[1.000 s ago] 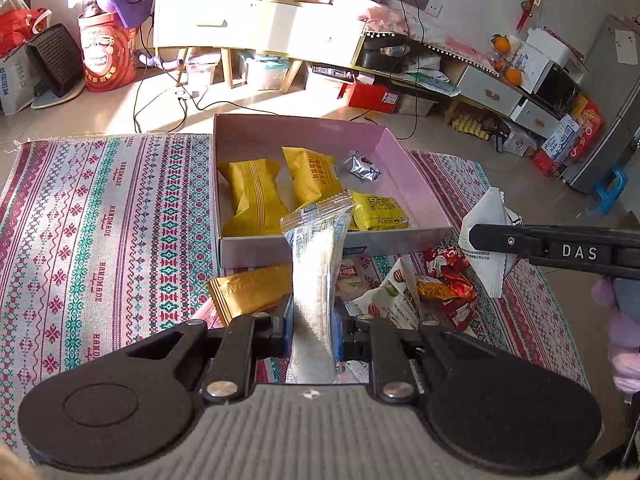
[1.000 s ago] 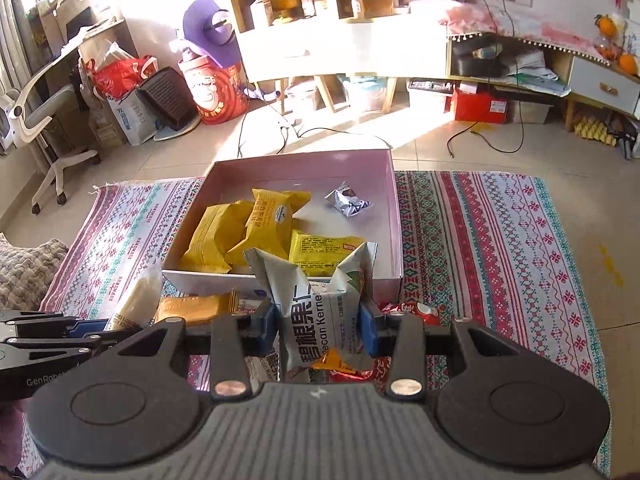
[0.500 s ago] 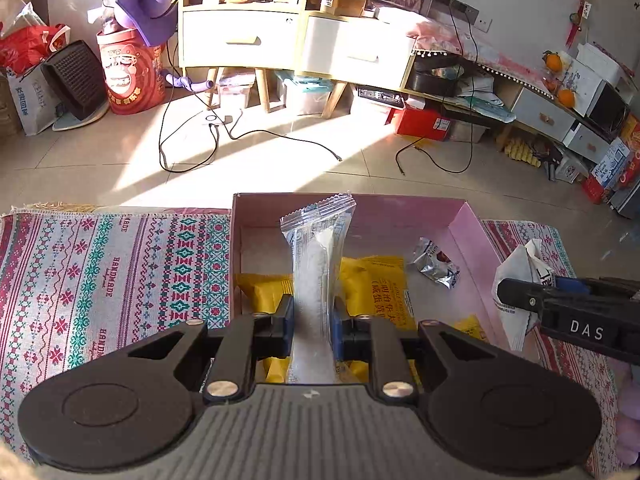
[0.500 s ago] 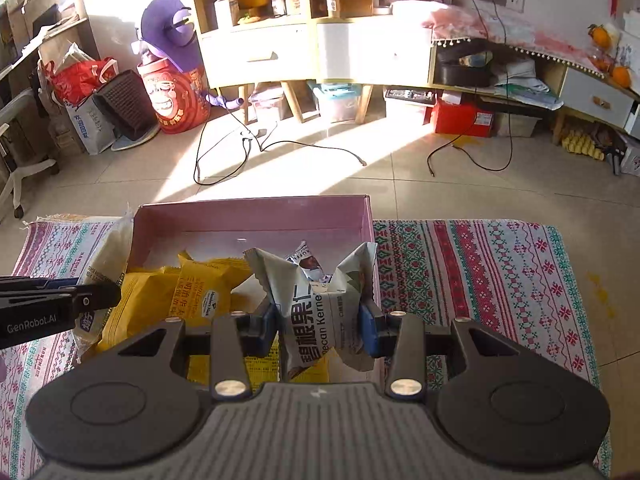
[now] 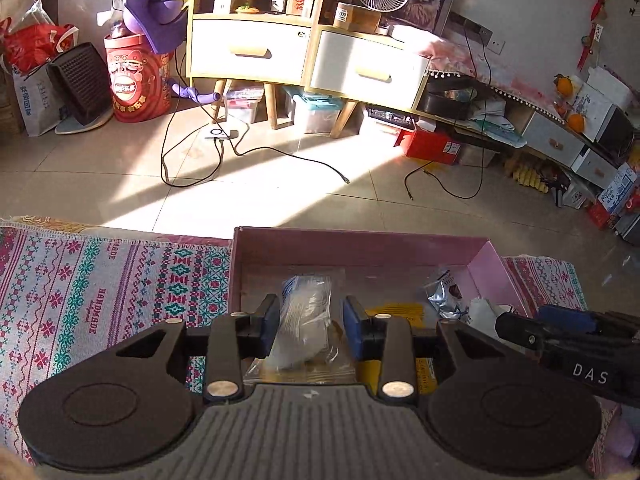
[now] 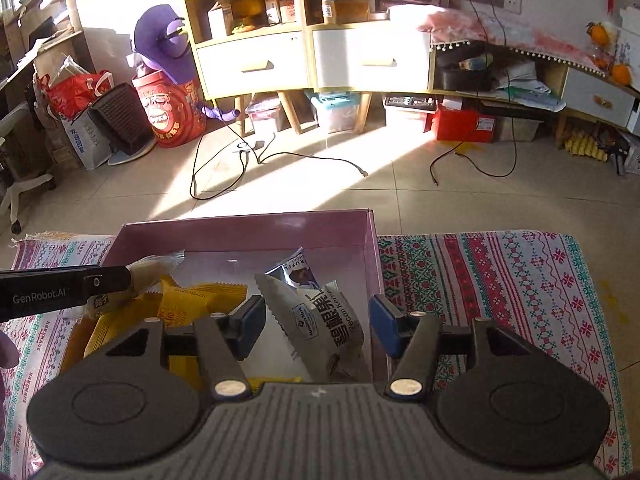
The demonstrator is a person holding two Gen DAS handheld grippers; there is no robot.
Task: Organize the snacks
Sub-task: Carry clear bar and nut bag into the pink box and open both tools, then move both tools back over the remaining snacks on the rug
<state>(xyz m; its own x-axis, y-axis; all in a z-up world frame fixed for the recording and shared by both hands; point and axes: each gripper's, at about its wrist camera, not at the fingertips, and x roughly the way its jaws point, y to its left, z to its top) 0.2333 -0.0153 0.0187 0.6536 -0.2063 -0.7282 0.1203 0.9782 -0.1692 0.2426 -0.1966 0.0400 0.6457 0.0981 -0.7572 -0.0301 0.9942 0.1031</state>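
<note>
Left wrist: left gripper [image 5: 308, 330] jaws have just opened, dropping clear packet [image 5: 304, 328] into box [image 5: 360, 240]; right gripper [image 6: 318, 326] likewise frees pecan bag [image 6: 332, 332].

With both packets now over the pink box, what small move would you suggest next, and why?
Probably lift both grippers straight up and back out of the pink box. The left gripper and right gripper have just been opening, and neither pair of pads presses its packet: the clear packet and the pecan kernel packet lie loose inside, so the drop looks done.
</note>
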